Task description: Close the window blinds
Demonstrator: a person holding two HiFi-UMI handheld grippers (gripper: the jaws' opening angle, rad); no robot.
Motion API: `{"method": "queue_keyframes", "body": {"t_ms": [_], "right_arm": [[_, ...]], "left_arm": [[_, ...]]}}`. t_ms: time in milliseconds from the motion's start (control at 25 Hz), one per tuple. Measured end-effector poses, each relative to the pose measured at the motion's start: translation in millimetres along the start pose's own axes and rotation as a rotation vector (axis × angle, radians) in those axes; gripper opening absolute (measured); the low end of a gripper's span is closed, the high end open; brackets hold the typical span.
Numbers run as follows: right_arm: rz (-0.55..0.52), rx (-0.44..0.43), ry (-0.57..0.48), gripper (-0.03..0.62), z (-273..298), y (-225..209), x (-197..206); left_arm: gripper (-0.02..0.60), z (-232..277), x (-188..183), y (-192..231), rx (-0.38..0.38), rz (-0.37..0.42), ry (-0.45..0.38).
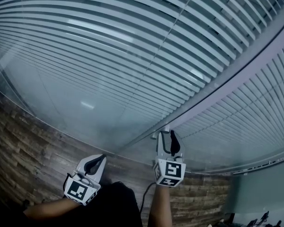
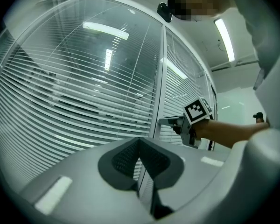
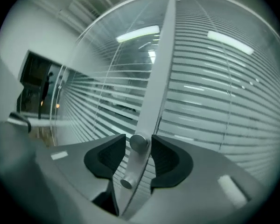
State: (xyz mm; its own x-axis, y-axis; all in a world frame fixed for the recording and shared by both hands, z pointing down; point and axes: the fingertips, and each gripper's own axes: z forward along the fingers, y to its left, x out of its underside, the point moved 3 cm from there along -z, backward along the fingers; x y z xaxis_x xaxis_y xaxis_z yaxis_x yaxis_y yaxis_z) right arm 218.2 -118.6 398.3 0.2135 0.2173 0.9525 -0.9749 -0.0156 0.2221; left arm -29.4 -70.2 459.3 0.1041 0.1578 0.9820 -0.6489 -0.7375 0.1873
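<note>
White slatted blinds (image 1: pixel 132 46) hang behind curved glass, with their slats standing apart. A grey upright frame (image 1: pixel 217 84) splits the two panes. On the frame (image 3: pixel 154 87) sits a round metal knob (image 3: pixel 138 143), with a smaller stub (image 3: pixel 126 183) below it. My right gripper (image 1: pixel 168 135) is up against the frame. Its jaws (image 3: pixel 139 146) stand open on either side of the knob, close to it. My left gripper (image 1: pixel 99 160) hangs lower left, away from the glass, shut on nothing. From the left gripper (image 2: pixel 140 141) I see the right gripper (image 2: pixel 170 122) at the frame.
A wood-pattern panel (image 1: pixel 23 141) runs below the glass. A dark cable (image 1: pixel 144 197) hangs between my forearms. Ceiling lights reflect in the glass (image 2: pixel 105 30). A dark doorway (image 3: pixel 37 85) lies far left in the right gripper view.
</note>
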Motion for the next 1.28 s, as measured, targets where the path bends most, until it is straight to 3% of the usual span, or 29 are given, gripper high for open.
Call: {"method": "queue_keyframes", "body": {"t_ms": [200,360,480,640,880,1280], "right_arm": [[0.432,-0.011,-0.094,0.16,-2,-1,6],[0.572,0.016,-0.136,0.155,-2,-6,5],[0.599,0.035,-0.136,0.13,0,-11,8],[0.511,0.026,-0.113,0.127,-2,-4,7],[0.221,0.035,-0.055,0.127,2,-2,5],[-0.117,0.043,0.023,0.126,5,9,3]], "left_arm": [[0.0,-4,1,1,-0.007,-0.001,0.01],[0.0,-4,0,-2,-0.011,-0.002,0.0],[0.0,-2,5,-4,-0.009,-0.008,-0.01],[0.0,-10,6,0,-0.014,-0.008,-0.007],[0.0,-6,7,1,-0.014,-0.01,-0.012],[0.0,-6,8,1,-0.002,-0.015,-0.017]]}}
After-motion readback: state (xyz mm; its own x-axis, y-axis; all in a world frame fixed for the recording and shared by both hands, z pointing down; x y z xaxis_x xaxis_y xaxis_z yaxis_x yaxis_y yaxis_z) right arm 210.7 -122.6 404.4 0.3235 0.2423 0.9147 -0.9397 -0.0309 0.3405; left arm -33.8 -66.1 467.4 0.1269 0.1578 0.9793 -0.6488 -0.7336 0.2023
